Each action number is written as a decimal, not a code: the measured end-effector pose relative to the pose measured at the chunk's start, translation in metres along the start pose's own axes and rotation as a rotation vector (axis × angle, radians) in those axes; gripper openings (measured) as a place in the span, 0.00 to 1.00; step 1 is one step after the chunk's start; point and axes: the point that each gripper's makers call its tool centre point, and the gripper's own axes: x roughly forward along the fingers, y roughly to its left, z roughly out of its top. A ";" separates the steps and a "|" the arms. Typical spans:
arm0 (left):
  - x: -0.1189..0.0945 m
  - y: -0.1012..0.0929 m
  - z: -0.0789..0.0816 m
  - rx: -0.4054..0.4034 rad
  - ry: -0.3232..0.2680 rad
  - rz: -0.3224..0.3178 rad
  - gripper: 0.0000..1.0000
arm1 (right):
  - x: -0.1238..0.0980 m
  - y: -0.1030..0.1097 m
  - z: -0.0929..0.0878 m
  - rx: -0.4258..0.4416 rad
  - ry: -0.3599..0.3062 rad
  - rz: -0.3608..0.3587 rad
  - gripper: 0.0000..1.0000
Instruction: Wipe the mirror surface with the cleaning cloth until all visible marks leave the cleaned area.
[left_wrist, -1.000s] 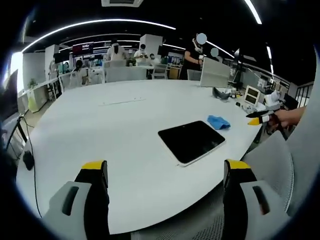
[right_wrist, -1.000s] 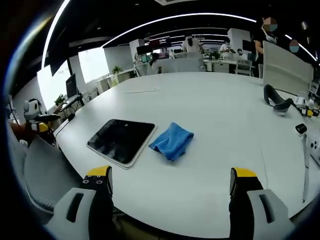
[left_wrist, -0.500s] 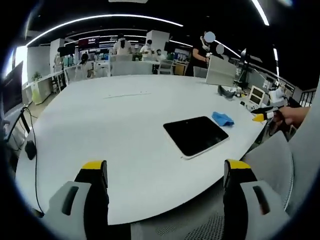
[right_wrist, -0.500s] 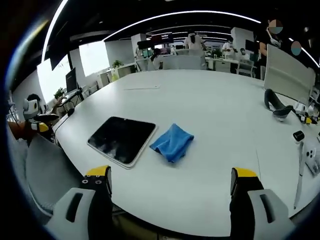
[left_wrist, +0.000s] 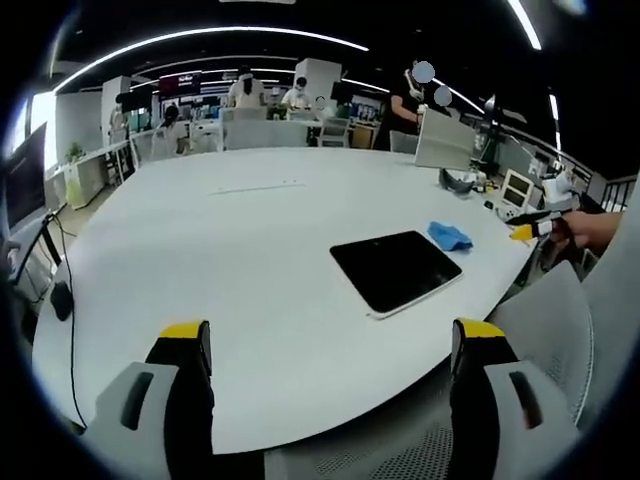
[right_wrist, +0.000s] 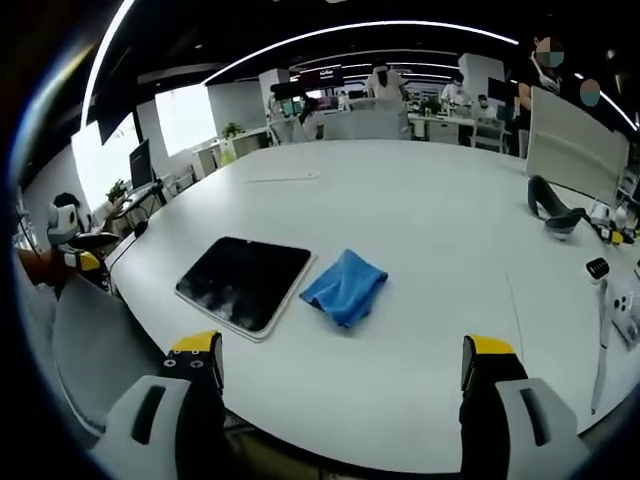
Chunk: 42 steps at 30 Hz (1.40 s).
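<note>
In the left gripper view, the left tongs (left_wrist: 325, 350) are held wide apart and empty above the near edge of the white bench (left_wrist: 200, 250). The mirror (left_wrist: 396, 270) is seen lying flat on the bench to the right of centre, dark-faced with a pale rim, and the cleaning cloth (left_wrist: 449, 236) lies just beyond its far right corner. The right tongs (left_wrist: 528, 229) are glimpsed at the far right edge, in a hand.

In the right gripper view, the right tongs (right_wrist: 345, 365) are likewise spread wide and hold nothing. The mirror (right_wrist: 243, 282) is found left of centre with faint smudges near its near edge, and the cloth (right_wrist: 344, 285) is crumpled just beside its right side (touching or nearly so; it cannot be told).

The wiping is judged not yet begun: the approach is in hand. Next, the cloth must be reached and gripped, probably by the right tongs, then carried onto the glass.
</note>
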 end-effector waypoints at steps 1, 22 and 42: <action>0.001 0.000 -0.002 -0.003 0.008 -0.002 0.99 | 0.000 0.000 0.000 0.002 0.001 0.000 0.98; -0.006 -0.011 0.022 0.017 -0.072 -0.051 0.95 | 0.002 -0.007 0.001 -0.013 0.009 -0.043 0.98; 0.004 -0.015 0.043 0.021 -0.139 -0.027 0.99 | 0.006 -0.007 0.003 0.017 0.007 -0.048 0.98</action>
